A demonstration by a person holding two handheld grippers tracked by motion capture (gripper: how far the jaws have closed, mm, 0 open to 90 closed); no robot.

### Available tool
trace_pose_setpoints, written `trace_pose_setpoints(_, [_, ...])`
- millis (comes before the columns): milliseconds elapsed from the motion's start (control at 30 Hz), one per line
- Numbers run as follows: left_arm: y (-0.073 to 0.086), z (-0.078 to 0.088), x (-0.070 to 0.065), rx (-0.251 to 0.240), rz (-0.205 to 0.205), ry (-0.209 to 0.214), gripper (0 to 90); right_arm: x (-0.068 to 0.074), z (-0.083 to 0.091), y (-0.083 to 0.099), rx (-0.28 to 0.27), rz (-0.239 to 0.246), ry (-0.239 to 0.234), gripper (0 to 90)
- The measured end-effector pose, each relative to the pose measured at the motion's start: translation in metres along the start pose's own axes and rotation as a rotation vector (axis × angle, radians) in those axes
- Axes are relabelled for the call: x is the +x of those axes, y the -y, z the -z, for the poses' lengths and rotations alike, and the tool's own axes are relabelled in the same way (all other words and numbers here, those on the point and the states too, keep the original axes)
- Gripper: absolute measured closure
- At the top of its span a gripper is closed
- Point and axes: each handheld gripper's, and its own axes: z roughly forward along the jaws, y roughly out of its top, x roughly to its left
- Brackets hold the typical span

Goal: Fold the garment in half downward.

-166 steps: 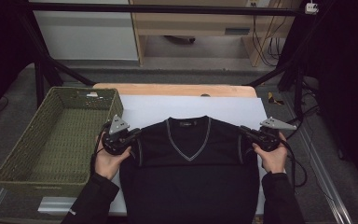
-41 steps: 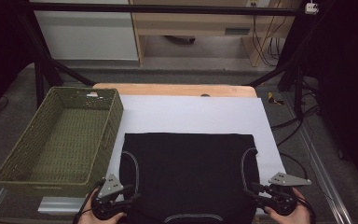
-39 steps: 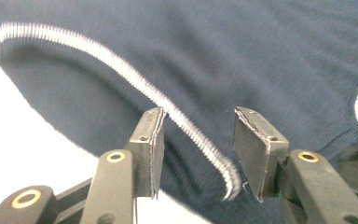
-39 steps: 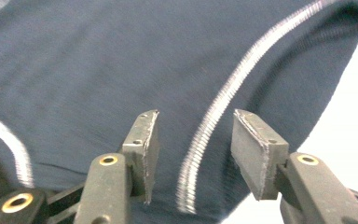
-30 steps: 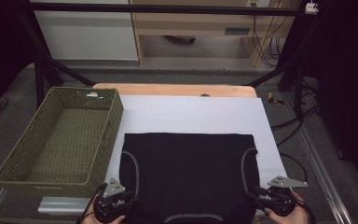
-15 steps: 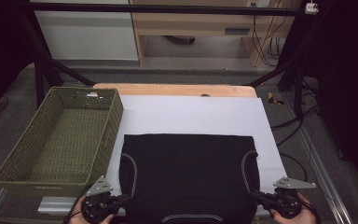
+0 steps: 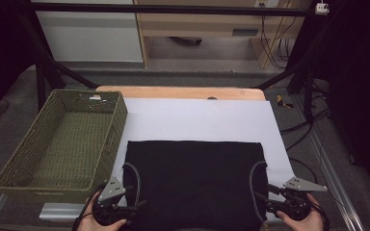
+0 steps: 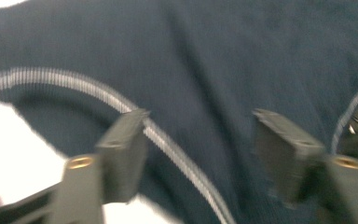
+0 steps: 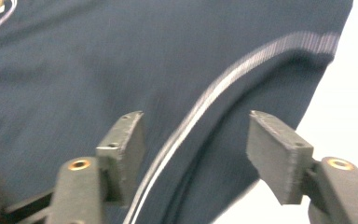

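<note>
Moved: sweater (image 7: 192, 185), spread flat with collar and V-neck showing in the earliest frame, now lies folded over as a plain dark block; both hands sit at its near edge instead of at its shoulders.
Jaws: both sets have just been opening; fabric lies under them, not pinched.
Left gripper (image 8: 198, 135): jaws wide apart, hovering over the sweater's grey-trimmed armhole seam (image 8: 168, 144); in the high view it sits at the sweater's near-left corner (image 7: 113, 204).
Right gripper (image 9: 196, 137): jaws wide apart over the matching trim (image 9: 205, 100); high view puts it at the sweater's near-right corner (image 7: 289, 204).
Sweater place: on the white sheet (image 7: 197, 120), near half, just right of the green wicker basket (image 7: 60, 144).
Sweater axis: long side runs left-right across the sheet; fold line on the far edge, trimmed armholes toward the person.
</note>
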Motion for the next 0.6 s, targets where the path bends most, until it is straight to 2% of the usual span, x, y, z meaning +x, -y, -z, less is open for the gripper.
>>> trace_pose_setpoints(33, [-0.003, -0.003, 0.001, -0.004, -0.009, -0.012, 24.8, -0.001, -0.002, -0.003, -0.023, 0.006, 0.005, 33.9])
trace_pose_setpoints(167, [-0.013, -0.014, 0.008, -0.023, 0.008, 0.003, 18.5, -0.005, -0.011, -0.016, -0.101, 0.004, -0.005, 29.0])
trace_pose_setpoints(300, [-0.025, -0.025, 0.015, -0.034, 0.012, 0.025, 12.9, -0.008, -0.021, -0.029, -0.121, 0.029, 0.000, 22.5])
trace_pose_setpoints(433, [-0.040, -0.034, 0.020, -0.078, 0.000, 0.004, 7.4, -0.012, -0.029, -0.040, -0.142, 0.032, 0.000, 17.6])
trace_pose_setpoints(600, [-0.060, -0.044, 0.029, -0.099, 0.008, -0.003, 3.5, -0.018, -0.037, -0.053, -0.131, 0.046, 0.031, 12.8])
